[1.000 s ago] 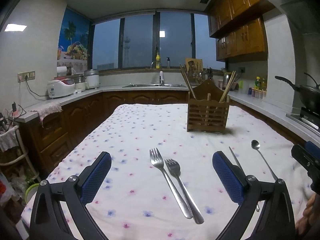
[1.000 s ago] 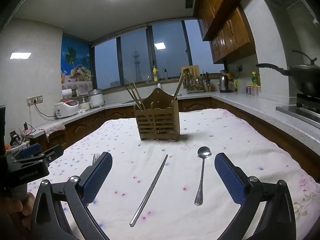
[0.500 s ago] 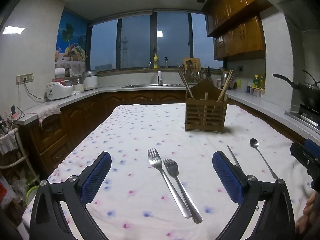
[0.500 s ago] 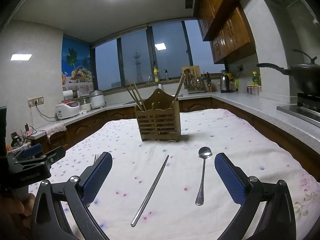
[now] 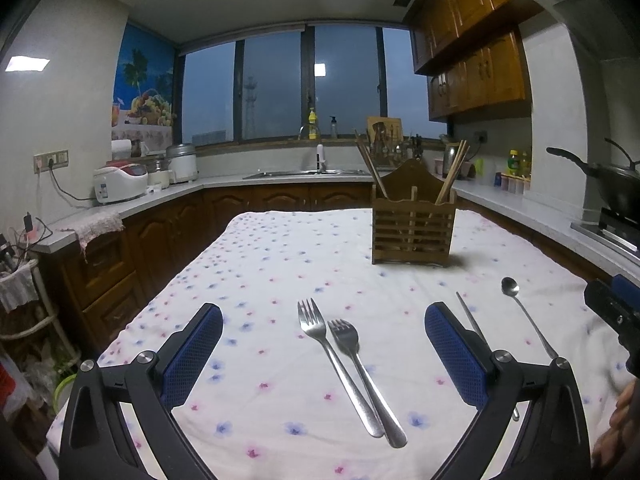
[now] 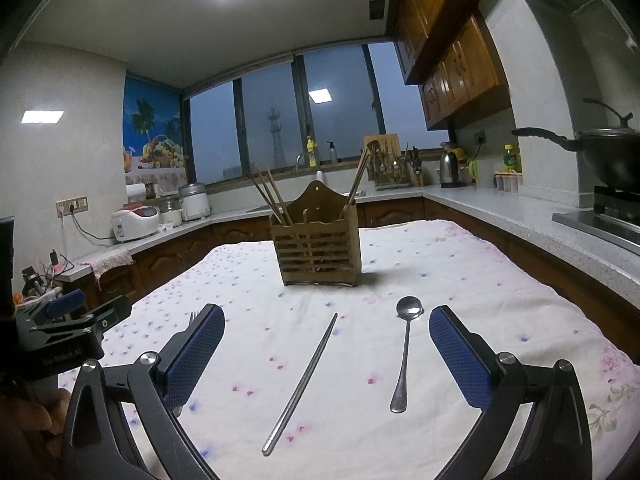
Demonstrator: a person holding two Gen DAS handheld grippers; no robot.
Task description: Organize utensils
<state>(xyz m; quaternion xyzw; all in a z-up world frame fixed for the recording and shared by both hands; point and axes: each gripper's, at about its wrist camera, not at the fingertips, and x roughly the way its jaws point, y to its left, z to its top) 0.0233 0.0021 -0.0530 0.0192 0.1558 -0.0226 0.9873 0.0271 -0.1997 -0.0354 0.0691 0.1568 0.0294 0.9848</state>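
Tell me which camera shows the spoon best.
The right wrist view: the spoon lies whole, bowl to handle tip, between the open fingers. In the left wrist view it sits off to the right, its handle end hidden behind the gripper.

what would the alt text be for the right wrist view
The open right hand-held gripper with blue padded fingers hovers over a white floral tablecloth, where a long silver metal chopstick and a silver metal spoon lie between the fingers. Beyond them stands a slatted wooden utensil holder with wooden chopsticks in it, in a dim kitchen.
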